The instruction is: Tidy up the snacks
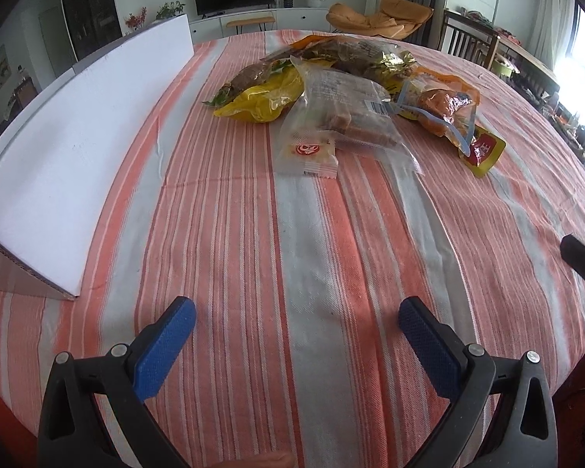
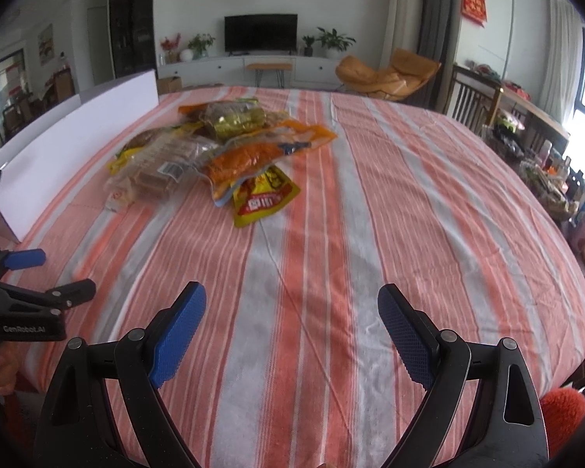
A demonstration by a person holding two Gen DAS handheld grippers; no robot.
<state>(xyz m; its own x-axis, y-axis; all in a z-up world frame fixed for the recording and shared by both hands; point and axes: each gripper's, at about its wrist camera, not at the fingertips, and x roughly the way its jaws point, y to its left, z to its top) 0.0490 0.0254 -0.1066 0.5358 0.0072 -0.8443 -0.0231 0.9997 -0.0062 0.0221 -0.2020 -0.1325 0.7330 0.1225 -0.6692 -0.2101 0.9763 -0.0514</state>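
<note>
Your left tool (image 1: pixel 297 314) is wide open, nothing between the blue pads, hovering low over the striped tabletop (image 1: pixel 253 253). Your right tool (image 2: pixel 291 304) is the same: spread wide, empty, above the cloth. In the right wrist view the left tool sits at the left edge, beside the near end of the white board (image 1: pixel 78 148), which stands tilted along the left side.

Farther out, the snack pile (image 1: pixel 343 89) lies mid-table, well apart from both tools. Nearest is the clear packet (image 1: pixel 331 124) with brown bars, overlapping the yellow bag (image 1: pixel 261 103). Right of it is the orange packet (image 1: pixel 444 111), on top of a yellow-red pouch (image 2: pixel 265 195). Behind them is a gold-foil bag (image 2: pixel 234 119).

Beyond the table: TV (image 2: pixel 260 32), orange chair (image 2: pixel 386 74).
</note>
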